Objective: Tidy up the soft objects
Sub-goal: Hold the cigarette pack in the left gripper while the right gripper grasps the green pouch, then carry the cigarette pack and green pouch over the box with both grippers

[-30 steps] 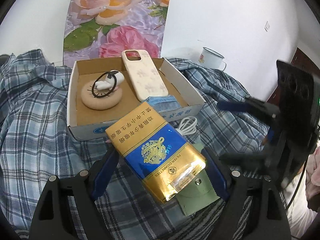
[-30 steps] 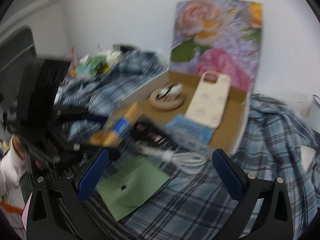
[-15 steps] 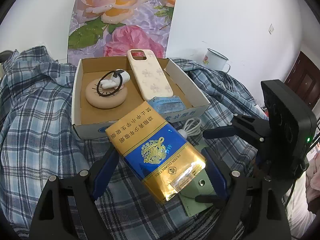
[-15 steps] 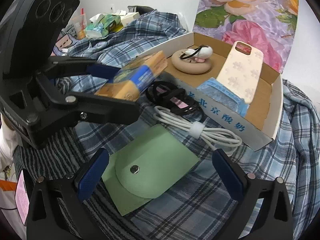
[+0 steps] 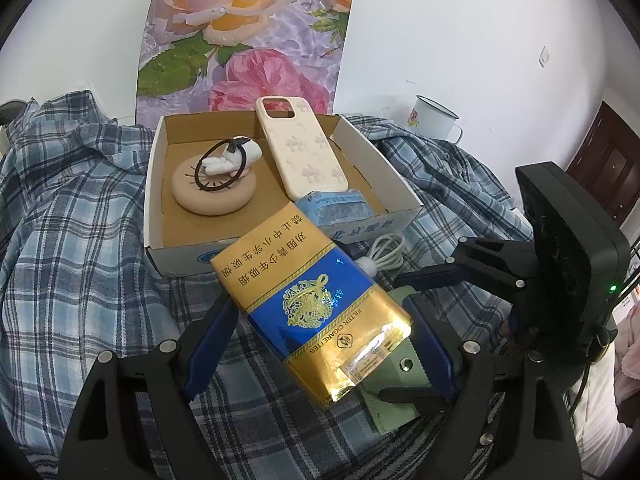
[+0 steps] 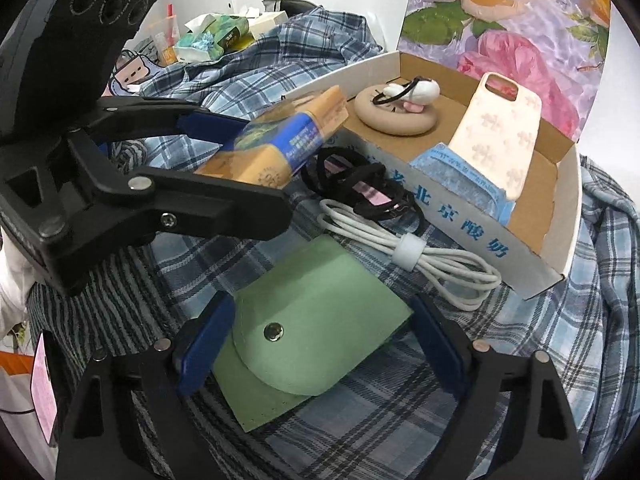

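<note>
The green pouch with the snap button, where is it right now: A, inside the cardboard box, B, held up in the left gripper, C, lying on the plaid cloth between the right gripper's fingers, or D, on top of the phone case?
C: the green pouch lies flat on the plaid cloth between the right gripper fingers, outside the cardboard box; the left gripper holds the cigarette pack instead.

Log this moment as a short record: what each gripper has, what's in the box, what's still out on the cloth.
left gripper: shut on the cigarette pack, held above the cloth
right gripper: jaws just closing, either side of the green pouch, which lies flat
cardboard box: phone case, round cushion with hair tie, blue packet
on plaid cloth: white cable, black hair ties
</note>
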A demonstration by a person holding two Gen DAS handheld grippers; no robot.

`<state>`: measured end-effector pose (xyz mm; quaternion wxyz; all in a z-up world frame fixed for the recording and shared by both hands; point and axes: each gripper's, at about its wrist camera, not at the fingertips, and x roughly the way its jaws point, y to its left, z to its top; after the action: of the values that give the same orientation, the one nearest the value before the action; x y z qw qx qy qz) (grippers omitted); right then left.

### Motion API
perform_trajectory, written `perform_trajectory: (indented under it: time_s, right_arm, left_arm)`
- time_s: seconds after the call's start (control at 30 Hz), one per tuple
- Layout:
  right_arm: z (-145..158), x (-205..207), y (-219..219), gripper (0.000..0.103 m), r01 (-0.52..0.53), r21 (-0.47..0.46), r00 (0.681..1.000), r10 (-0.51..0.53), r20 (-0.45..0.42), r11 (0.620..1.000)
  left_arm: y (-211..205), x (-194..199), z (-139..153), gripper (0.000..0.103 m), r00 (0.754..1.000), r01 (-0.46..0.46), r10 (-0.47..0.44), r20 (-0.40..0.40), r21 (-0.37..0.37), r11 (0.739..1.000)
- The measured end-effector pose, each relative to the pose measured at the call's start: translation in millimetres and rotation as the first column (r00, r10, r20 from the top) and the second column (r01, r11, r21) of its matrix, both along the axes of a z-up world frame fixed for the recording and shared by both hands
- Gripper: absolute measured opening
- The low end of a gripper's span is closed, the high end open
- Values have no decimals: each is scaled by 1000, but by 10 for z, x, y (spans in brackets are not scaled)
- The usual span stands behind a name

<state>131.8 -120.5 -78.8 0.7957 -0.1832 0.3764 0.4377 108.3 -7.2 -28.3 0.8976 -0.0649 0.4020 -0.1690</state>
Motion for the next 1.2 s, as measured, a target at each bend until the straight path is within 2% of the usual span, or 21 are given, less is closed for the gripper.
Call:
perform_trajectory:
  time_s: [0.3,0.6,0.8,0.93,1.2]
  right_arm:
    - [132,-16,-154,88,45,68,997,-49,59,997]
    - [293,-88,-197,87,82,114,978,-102,181,990]
    - [418,-162,-269,87,102,170,950,-147,275,980]
    - [503,-214,-328,87,128,208,915,-196,352,970]
    - [696,-272,-470,87,173,295,859,-291,422,940]
  left_arm:
    - [23,-33,48,86,999,-13,12,32,8,1000]
    - [42,-59,86,86,998,-28,28,54,5,1000]
    - [71,-68,111,86,997,-43,43,64,-5,999]
    - [90,-77,138,86,996,-52,52,76,-6,999]
    - [89,-142,334,86,987,-64,61,146,15,998]
